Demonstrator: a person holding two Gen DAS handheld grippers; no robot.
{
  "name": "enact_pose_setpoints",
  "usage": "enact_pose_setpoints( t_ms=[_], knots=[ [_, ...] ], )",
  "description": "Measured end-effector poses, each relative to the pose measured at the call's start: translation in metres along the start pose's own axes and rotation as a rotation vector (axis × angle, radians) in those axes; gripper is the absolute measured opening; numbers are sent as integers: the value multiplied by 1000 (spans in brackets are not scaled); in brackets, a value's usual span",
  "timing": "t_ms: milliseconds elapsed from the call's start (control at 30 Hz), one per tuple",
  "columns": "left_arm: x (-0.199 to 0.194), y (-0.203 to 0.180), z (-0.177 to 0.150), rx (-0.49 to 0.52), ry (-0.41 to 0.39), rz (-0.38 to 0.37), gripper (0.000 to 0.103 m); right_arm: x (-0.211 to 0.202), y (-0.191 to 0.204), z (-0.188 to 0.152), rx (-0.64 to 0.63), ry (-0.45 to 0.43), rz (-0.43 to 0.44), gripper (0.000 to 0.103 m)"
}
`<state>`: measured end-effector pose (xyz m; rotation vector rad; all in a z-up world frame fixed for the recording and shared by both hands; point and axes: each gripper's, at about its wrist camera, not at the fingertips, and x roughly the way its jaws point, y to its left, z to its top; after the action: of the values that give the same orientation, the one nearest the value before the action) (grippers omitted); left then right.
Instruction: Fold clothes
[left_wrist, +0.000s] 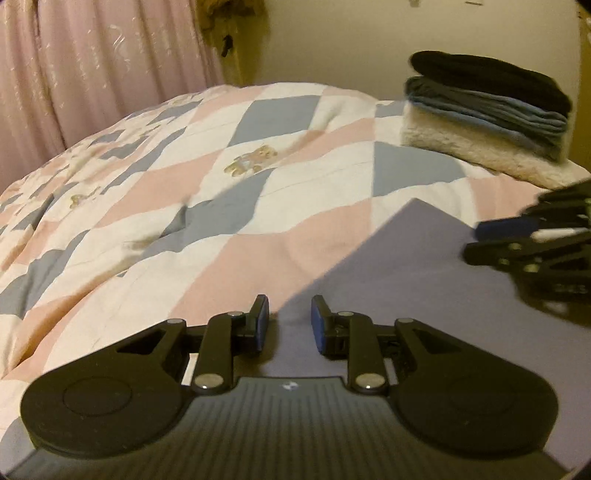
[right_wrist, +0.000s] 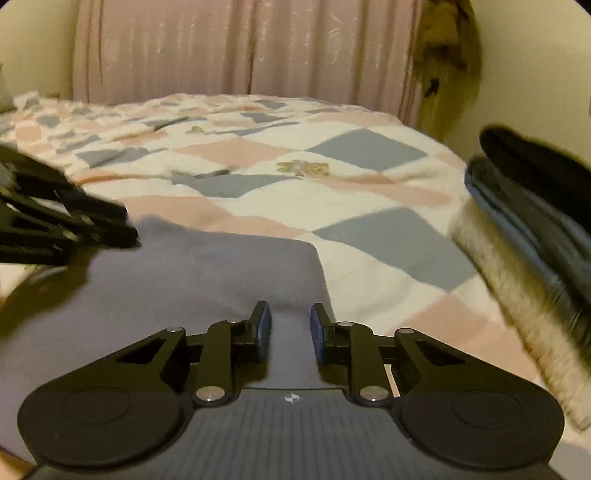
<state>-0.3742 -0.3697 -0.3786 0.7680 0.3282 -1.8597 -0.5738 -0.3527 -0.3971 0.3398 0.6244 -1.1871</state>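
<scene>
Both pairs of fingers stand a little apart, with a clear gap between the blue pads and nothing caught in it. Under the left gripper (left_wrist: 289, 321) lies the grey-purple garment (left_wrist: 406, 280), flat on the bed; its left edge runs just ahead of the left finger (left_wrist: 260, 321), and its far corner is ahead and to the right of the fingertips. Whether the pads touch the cloth, I cannot tell. The right gripper (right_wrist: 290, 326) hangs over the same garment (right_wrist: 207, 266), whose right edge passes just ahead of its right finger (right_wrist: 318, 328). Its jaws are released too, with only cloth seen through the gap below.

From the left wrist view, the right gripper (left_wrist: 524, 240) appears at the right side, blurred, over the far part of the garment. From the right wrist view, the left gripper (right_wrist: 66, 225) is at the left, also blurred, near the garment's far left corner.

Beyond the garment spreads the quilt (left_wrist: 207, 177) with pink, white and blue diamonds and small bears. To the right of the fingers, further away on the quilt, sits a stack of folded clothes (left_wrist: 487, 107): a black piece on top, blue-grey ones under it, a fluffy cream one at the bottom. Behind the bed hangs a pink curtain (right_wrist: 236, 48).
</scene>
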Motion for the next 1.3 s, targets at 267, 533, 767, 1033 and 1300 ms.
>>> enact_pose_setpoints(
  t_ms=[267, 533, 767, 1033, 1300],
  knots=[
    [-105, -8, -16, -97, -110, -12, 22, -37, -31, -7, 199, -92, -60, 25],
    [-134, -75, -81, -30, -34, -144, 23, -101, -16, -41, 209, -133, 19, 25],
    [-131, -97, -86, 5, -30, -46, 27, -70, -11, -60, 131, -5, -60, 20],
    [-151, -110, -76, -45, -21, 83, 29, -87, -11, -63, 208, -26, -47, 28],
    [-220, -106, -76, -167, 35, 152, 33, -180, -4, -78, 405, -113, -27, 49]
  ],
)
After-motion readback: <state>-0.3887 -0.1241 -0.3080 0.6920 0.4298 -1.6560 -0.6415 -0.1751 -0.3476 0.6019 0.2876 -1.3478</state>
